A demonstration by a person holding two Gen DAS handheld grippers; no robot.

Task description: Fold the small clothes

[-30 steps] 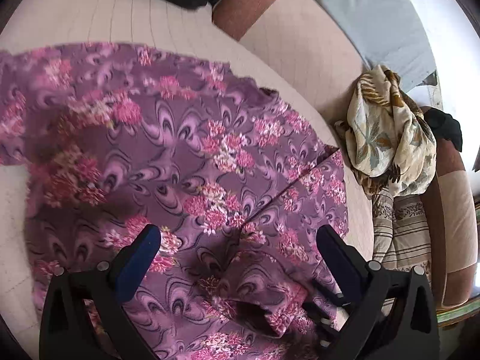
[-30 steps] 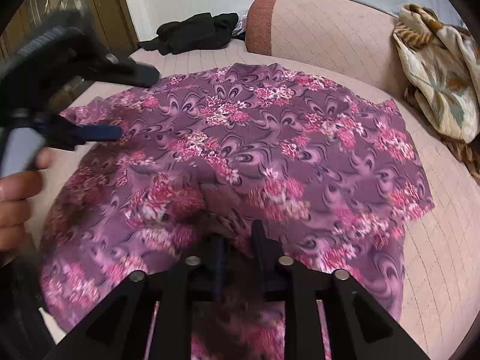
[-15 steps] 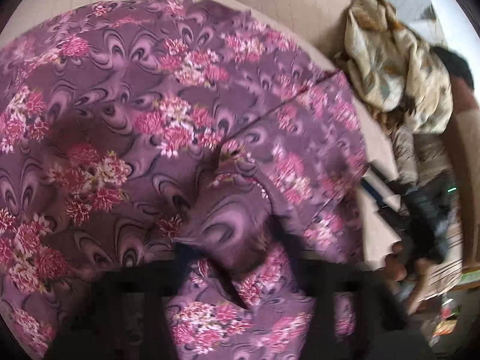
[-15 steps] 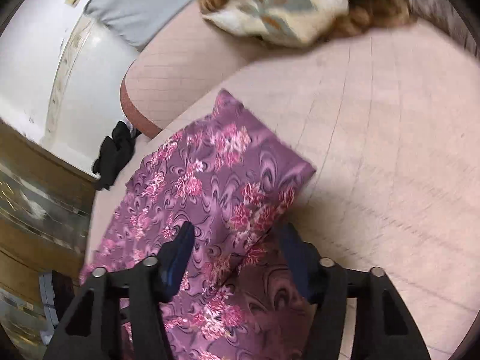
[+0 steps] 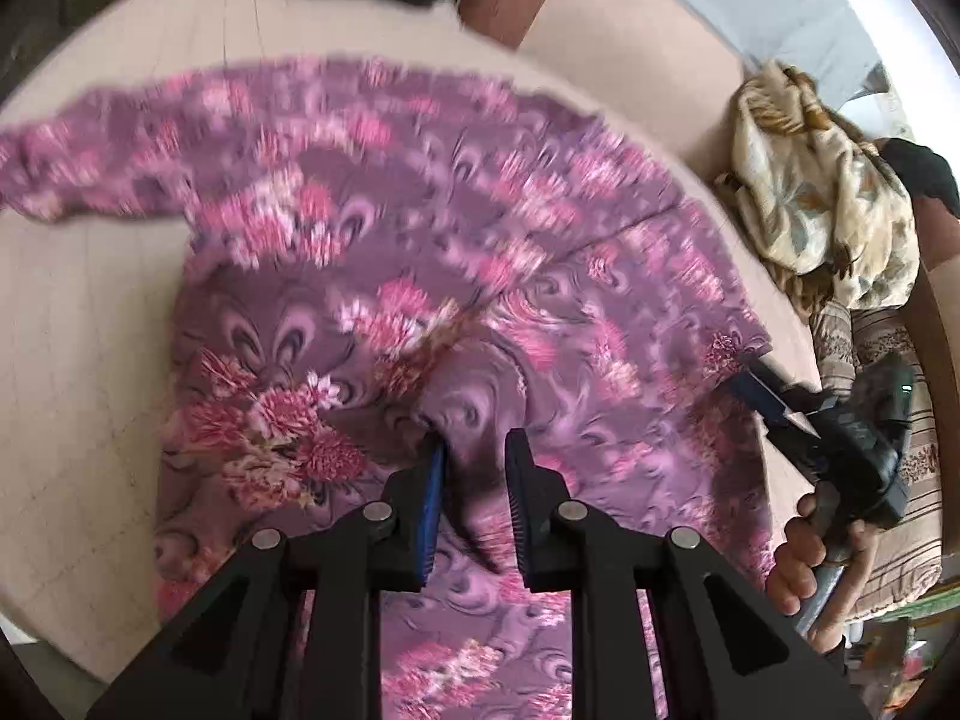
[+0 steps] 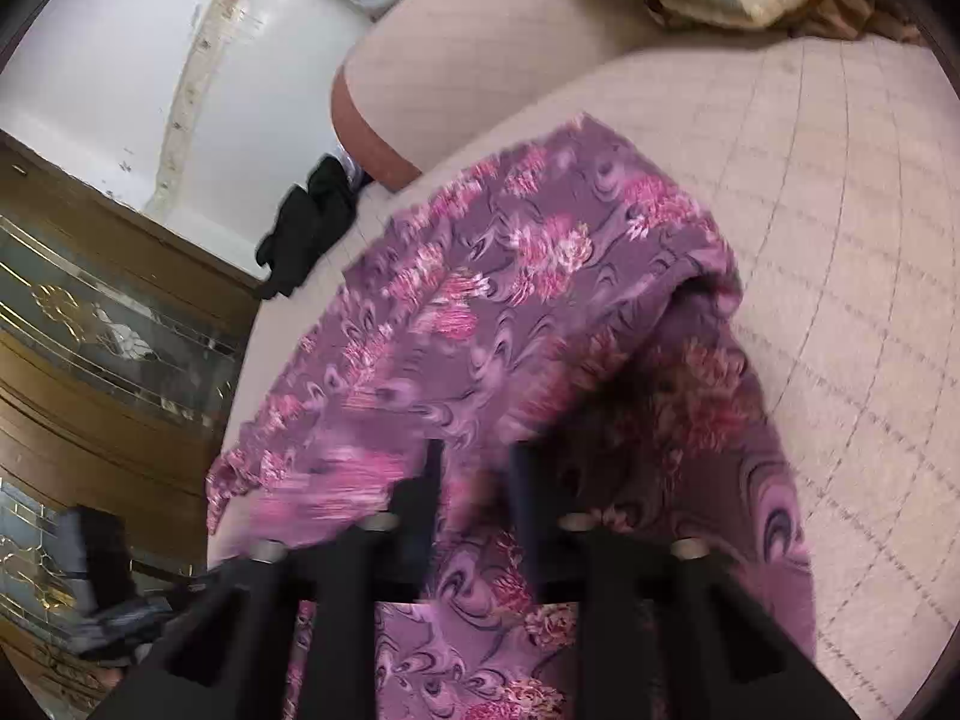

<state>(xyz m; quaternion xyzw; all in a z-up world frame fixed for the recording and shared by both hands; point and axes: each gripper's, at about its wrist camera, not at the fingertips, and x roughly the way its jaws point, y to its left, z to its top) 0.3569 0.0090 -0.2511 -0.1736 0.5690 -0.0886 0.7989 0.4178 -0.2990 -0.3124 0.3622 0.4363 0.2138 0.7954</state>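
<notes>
Across the beige quilted cushion (image 5: 90,360) the purple floral garment (image 5: 480,276) lies spread, its left sleeve reaching toward the cushion's edge, with bare cushion showing on its left. Low over its middle, the left gripper (image 5: 474,450) has its fingers drawn narrow around a raised fold, seemingly pinching it. Nearer the garment's right corner, the right gripper (image 6: 474,468) looks similarly closed on cloth, though blur leaves that uncertain; bare cushion lies beyond, toward a cream patterned cloth (image 5: 822,204).
</notes>
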